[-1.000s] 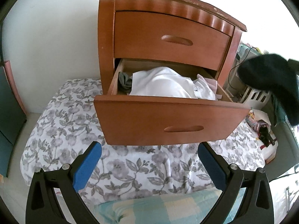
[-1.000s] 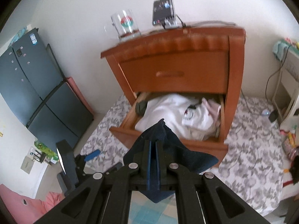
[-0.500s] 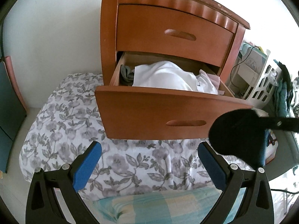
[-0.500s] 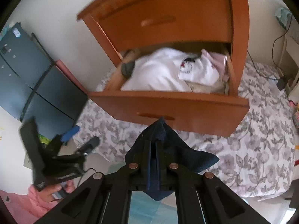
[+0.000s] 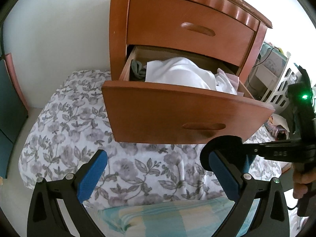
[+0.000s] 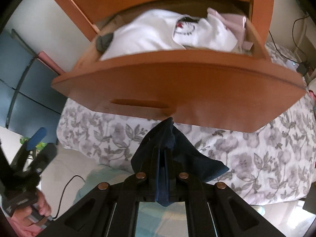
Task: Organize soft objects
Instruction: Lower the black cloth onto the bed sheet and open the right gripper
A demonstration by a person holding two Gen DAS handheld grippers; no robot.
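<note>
right gripper (image 6: 162,156) pinched tight on dark blue cloth (image 6: 177,158), hanging just below front edge of open lower drawer (image 5: 187,114); left gripper (image 5: 158,175) wide open, empty, waiting over floral bedspread (image 5: 79,138); drawer holds white clothes (image 5: 181,73).

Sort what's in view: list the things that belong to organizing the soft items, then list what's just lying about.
Part of the job:
- dark blue cloth, clamped in the right gripper
- open lower drawer
- white garment, grey sock and pink fabric inside it
- left gripper, jaws open and empty

Just lying about:
- floral sheet
- closed upper drawer
- white basket
</note>
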